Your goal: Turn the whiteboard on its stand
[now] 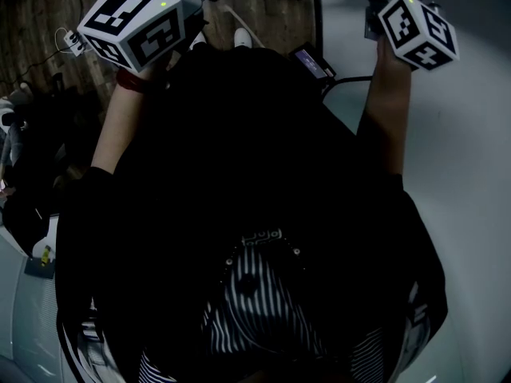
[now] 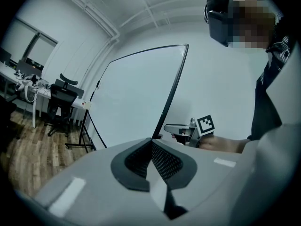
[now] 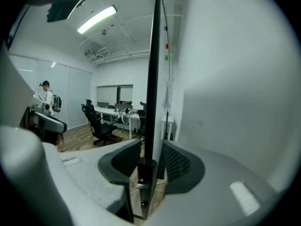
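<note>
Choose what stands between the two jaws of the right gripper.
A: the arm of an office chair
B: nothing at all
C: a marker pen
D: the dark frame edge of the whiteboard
D: in the right gripper view, the dark frame edge of the whiteboard rises straight up from between the jaws of the right gripper. Whether they pinch it firmly is not clear.

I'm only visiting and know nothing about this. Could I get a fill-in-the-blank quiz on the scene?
Between the jaws of the right gripper stands the black edge of a ____.
The left gripper view shows the other gripper held in a person's ____.
Beyond it stand black office ____.
Missing words: whiteboard; hand; chairs
</note>
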